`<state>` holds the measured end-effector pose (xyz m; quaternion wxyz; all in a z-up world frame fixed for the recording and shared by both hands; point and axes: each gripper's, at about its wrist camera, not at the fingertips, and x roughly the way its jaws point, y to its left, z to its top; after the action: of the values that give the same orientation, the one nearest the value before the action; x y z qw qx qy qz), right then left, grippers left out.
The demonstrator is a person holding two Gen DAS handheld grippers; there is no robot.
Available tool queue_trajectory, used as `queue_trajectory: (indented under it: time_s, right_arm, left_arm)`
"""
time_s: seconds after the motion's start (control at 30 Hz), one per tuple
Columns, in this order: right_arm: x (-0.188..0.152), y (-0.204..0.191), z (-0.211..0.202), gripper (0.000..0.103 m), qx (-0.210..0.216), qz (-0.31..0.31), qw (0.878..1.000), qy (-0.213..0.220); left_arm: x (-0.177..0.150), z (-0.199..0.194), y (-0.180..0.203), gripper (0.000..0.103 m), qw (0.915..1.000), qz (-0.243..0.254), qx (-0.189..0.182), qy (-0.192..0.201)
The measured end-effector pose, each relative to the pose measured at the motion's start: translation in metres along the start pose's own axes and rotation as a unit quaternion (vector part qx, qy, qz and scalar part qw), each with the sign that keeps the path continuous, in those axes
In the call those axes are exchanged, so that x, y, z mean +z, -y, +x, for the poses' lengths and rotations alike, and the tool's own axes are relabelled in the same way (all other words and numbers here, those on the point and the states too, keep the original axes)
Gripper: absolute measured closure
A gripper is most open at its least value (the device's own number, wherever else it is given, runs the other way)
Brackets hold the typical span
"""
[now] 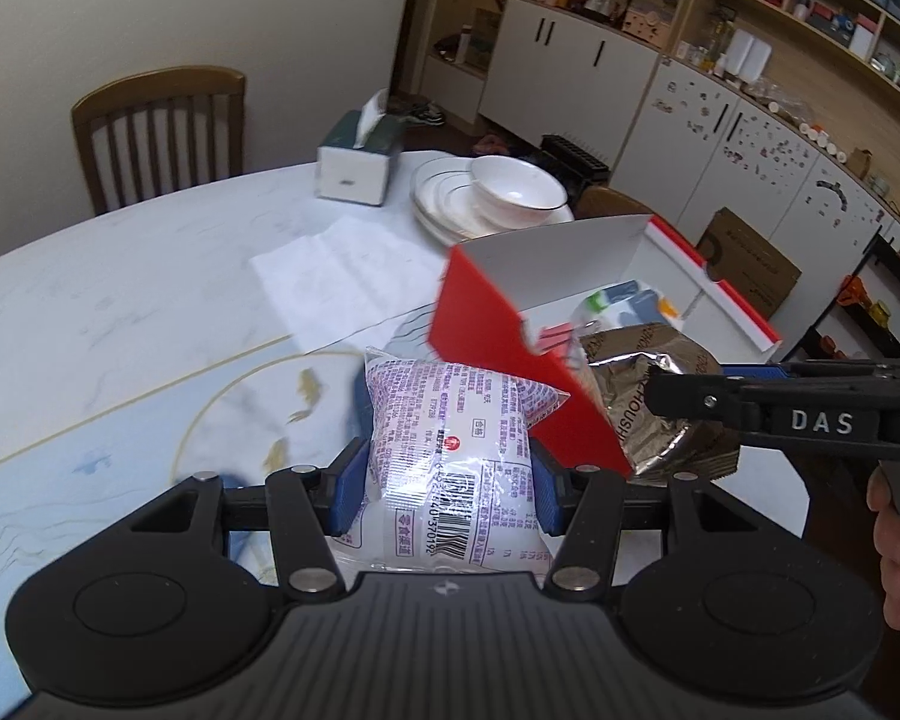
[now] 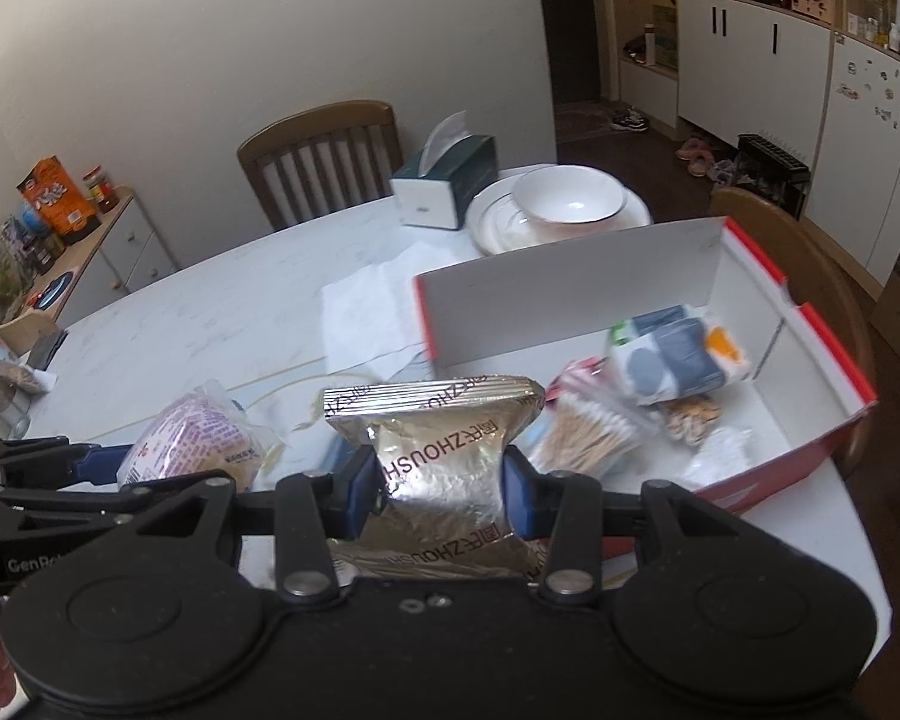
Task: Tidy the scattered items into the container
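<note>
I see the marble table [image 2: 210,312] carrying the red box [image 2: 834,420] with white inner walls, which already holds a blue-patterned packet [image 2: 672,360], a bundle of cotton swabs [image 2: 588,432] and a few smaller bags. My left gripper [image 1: 444,492] is clamped on the white pouch with purple print [image 1: 450,438], held just outside the box's near red wall. My right gripper [image 2: 441,489] is pinched on the silver foil packet [image 2: 438,444] at the box's near edge; behind the box sit stacked plates with a bowl [image 2: 567,195] and a tissue box [image 2: 444,186].
</note>
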<state>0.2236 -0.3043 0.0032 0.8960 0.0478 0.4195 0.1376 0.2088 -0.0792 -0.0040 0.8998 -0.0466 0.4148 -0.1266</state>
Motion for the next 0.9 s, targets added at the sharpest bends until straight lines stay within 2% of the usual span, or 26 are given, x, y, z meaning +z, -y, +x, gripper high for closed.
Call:
queue_trajectory:
  time_s: [0.5, 0.77, 0.9]
  right_arm:
    - [0.020, 0.080, 0.003, 0.061, -0.017, 0.008, 1.000, 0.006]
    - [0.029, 0.113, 0.011, 0.061, -0.018, 0.014, 1.000, 0.003]
    - [0.034, 0.131, 0.014, 0.061, -0.024, 0.022, 0.999, 0.003]
  left_arm:
    - [0.036, 0.044, 0.077, 0.050, 0.9989, 0.046, -0.005, 0.002]
    - [0.054, 0.075, 0.101, 0.050, 0.9980, 0.063, 0.012, -0.003]
    - [0.064, 0.091, 0.109, 0.050, 0.9963, 0.079, 0.033, -0.005]
